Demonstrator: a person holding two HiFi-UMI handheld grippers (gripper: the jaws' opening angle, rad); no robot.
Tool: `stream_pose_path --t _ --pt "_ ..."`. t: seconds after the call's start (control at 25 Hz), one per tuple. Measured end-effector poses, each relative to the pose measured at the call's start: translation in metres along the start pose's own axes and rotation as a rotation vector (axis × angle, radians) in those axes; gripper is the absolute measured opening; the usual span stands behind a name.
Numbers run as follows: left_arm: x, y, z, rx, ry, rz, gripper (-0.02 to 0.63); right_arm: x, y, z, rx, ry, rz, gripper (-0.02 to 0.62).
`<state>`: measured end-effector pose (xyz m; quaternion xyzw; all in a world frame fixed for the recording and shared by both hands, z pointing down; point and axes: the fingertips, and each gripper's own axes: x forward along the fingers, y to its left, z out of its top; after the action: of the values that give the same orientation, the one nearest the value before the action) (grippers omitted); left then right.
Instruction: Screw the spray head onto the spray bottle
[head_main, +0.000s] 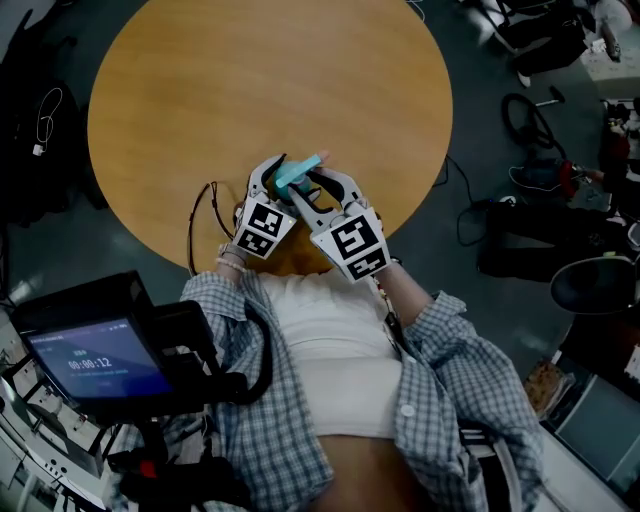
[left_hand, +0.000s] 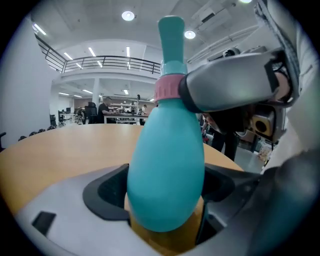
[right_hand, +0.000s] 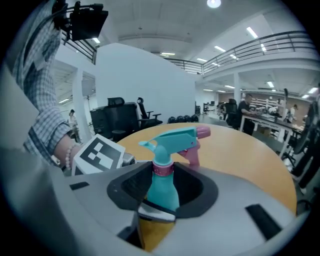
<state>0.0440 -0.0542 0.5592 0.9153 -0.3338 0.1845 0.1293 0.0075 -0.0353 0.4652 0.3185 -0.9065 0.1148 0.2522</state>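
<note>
A teal spray bottle is held over the near edge of the round wooden table, between both grippers. My left gripper is shut on the bottle's fat teal body, which fills the space between its jaws. In the right gripper view the teal spray head with a pink trigger and nozzle sits on the bottle above a pink collar. My right gripper is shut on that collar; one of its grey fingers lies against the collar in the left gripper view.
Black cables hang off the table's near edge by the left gripper. A black device with a lit screen sits at the lower left. Bags and gear lie on the floor to the right. The rest of the tabletop shows bare wood.
</note>
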Motion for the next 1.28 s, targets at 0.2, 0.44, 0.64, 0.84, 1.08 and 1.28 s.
stream_pose_path --t 0.2,0.44,0.64,0.84,1.08,1.28 --pt "0.004 0.000 -0.003 -0.040 -0.010 0.089 0.411 -0.004 -0.005 -0.001 0.105 -0.008 -0.197 0.121" --pt "0.003 0.000 -0.004 -0.048 -0.001 0.081 0.411 -0.002 0.000 -0.001 0.059 -0.006 -0.155 0.121" --pt "0.002 -0.002 -0.003 -0.050 -0.003 0.056 0.411 -0.001 0.004 -0.005 0.093 0.017 -0.064 0.225" --pt "-0.001 -0.008 -0.005 -0.033 0.006 0.026 0.413 0.000 0.003 -0.009 0.106 0.021 -0.042 0.232" --pt "-0.015 -0.016 -0.016 -0.002 0.031 0.000 0.413 -0.005 -0.002 -0.021 0.120 0.034 -0.035 0.232" --pt "-0.035 -0.017 -0.026 -0.018 0.063 0.009 0.411 -0.015 -0.005 -0.046 0.102 0.088 -0.044 0.230"
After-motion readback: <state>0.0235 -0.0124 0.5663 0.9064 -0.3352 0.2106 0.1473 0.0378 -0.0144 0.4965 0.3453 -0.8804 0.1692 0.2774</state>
